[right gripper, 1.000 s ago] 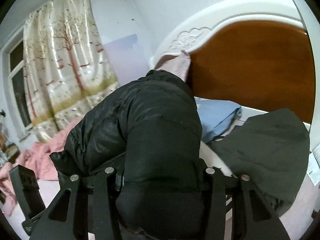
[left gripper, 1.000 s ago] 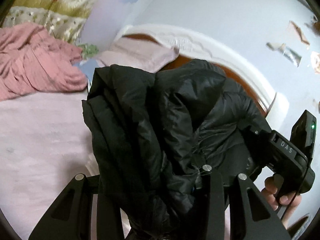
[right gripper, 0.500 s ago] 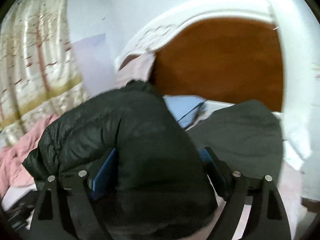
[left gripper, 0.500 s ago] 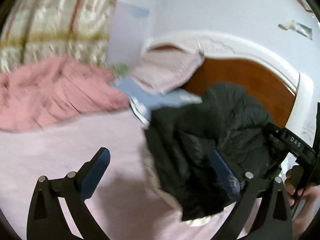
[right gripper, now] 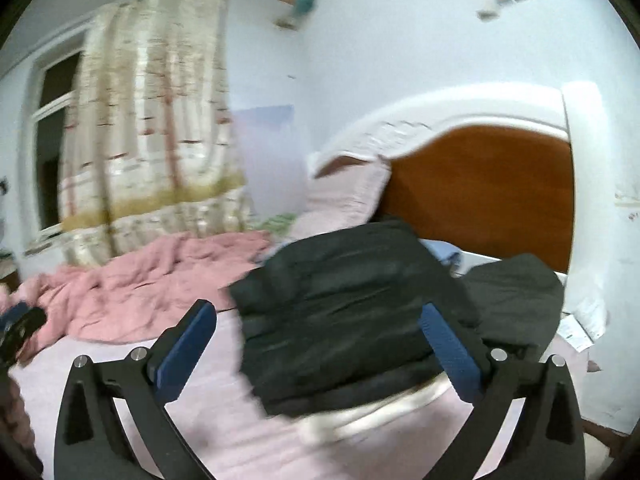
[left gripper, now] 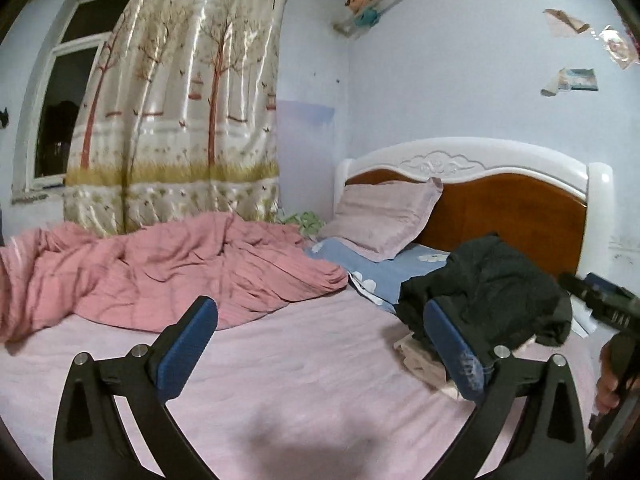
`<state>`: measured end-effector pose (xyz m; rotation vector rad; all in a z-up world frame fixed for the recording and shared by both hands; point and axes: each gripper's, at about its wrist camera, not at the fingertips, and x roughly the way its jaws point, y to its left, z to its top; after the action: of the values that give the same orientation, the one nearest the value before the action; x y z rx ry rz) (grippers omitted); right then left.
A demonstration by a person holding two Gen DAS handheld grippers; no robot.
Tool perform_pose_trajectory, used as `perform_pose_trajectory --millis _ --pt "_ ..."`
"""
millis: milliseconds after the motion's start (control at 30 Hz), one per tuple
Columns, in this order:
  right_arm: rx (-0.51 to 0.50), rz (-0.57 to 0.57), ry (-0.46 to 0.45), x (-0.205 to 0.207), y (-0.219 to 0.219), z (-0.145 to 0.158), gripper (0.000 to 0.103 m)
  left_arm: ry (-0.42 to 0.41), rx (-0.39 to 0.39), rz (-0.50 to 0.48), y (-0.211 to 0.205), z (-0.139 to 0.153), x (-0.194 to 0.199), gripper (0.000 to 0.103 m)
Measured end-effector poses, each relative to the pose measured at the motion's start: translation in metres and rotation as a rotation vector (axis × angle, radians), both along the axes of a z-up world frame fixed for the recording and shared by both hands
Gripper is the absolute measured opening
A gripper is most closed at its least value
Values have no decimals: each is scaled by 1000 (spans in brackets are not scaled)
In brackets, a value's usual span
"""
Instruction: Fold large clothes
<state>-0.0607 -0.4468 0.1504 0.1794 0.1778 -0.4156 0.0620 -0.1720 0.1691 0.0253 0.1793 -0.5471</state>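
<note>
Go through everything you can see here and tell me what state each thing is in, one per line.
Left gripper: open, empty.
Right gripper: opening, pads clear of the jacket.
Black jacket: folded, lying on the bed.
Pink quilt: crumpled.
Curtain: drawn.
Pillow: leaning on the headboard.

Both views are lit by cool, bluish indoor light; the window [left gripper: 60,120] is seen dark, so no daylight is supplied from it. Glossy highlights are thrown off the satin curtain [left gripper: 180,112]. A soft, diffuse shadow is cast on the pink bed sheet [left gripper: 280,380] at the bottom centre of the left wrist view. That view is rendered fairly sharp, with only slight softness at the right rim. The right wrist view is smeared throughout by motion blur: the curtain [right gripper: 152,120], the headboard [right gripper: 480,152] and the black jacket [right gripper: 352,300] are streaked sideways. Strong fisheye bending is shown in both, straight edges are curved, and the corners are cut off by a black circular vignette.
</note>
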Motion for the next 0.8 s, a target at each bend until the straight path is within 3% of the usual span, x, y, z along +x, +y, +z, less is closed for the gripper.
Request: perform_pose_trajectory --millis 200,367,533,800 --pt "-56 149 -11 -22 102 2 103 -27 33 36 47 4 -46 102" --pt "-53 218 -1 -30 152 -5 103 2 29 75 81 -6 -63 102" --pt "-39 255 12 -31 175 -20 103 22 27 117 115 -22 -69 102" --pt "-99 262 72 -11 190 -54 103 56 27 151 141 -61 -61 102"
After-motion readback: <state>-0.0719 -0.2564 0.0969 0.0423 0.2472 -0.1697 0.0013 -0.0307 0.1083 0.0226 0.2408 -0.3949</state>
